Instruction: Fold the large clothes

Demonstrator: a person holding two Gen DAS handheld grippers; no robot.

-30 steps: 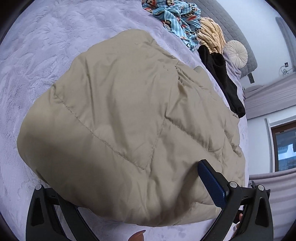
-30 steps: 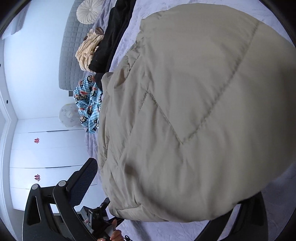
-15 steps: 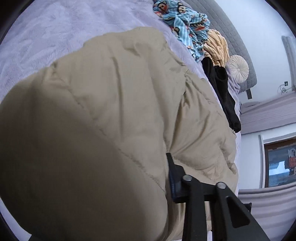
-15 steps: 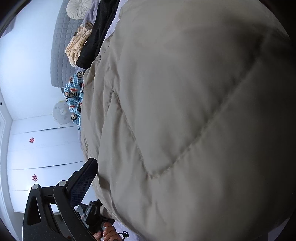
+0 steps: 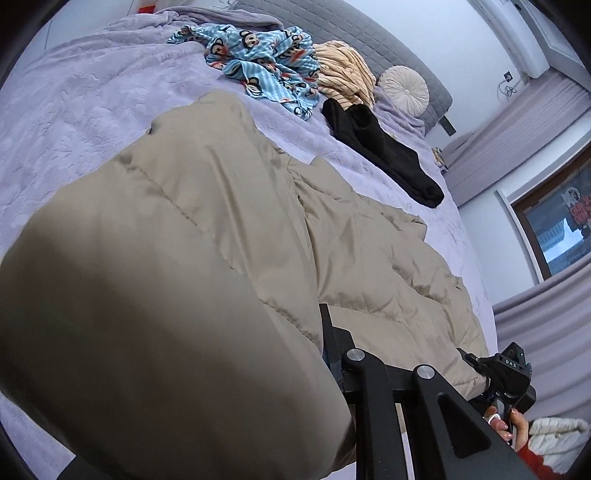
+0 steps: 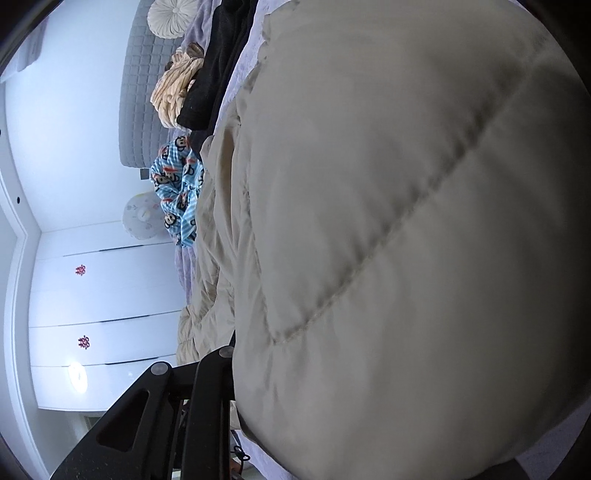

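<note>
In the left wrist view we see the beige quilted jacket [image 5: 207,266] bulging up over most of the lower left, its near hem bunched between the fingers of our left gripper [image 5: 321,354], whose jaws are closing on that fabric; only 1 finger [image 5: 328,343] shows, pressed against the padding. The jacket's far edge lies on the lavender bed [image 5: 85,96], which stays bare toward its left edge and far left corner. Toward the headboard end sit a blue cartoon-print garment [image 5: 266,62], a tan striped garment [image 5: 343,70] and a black garment [image 5: 384,147], well apart from the jacket's far edge except the black one, which comes near it. A round cushion [image 5: 402,86] rests by the grey headboard [image 5: 354,33]. At the bed's near right edge the right gripper [image 5: 506,376] shows with a hand [image 5: 513,428] on it. In the right wrist view the jacket [image 6: 388,240] fills nearly everything; the right gripper [image 6: 231,365] has its jaws closing with the jacket's edge between them, 1 finger [image 6: 212,373] against the fabric. Beyond lie the same 3 garments and white wardrobe doors [image 6: 103,295].
</note>
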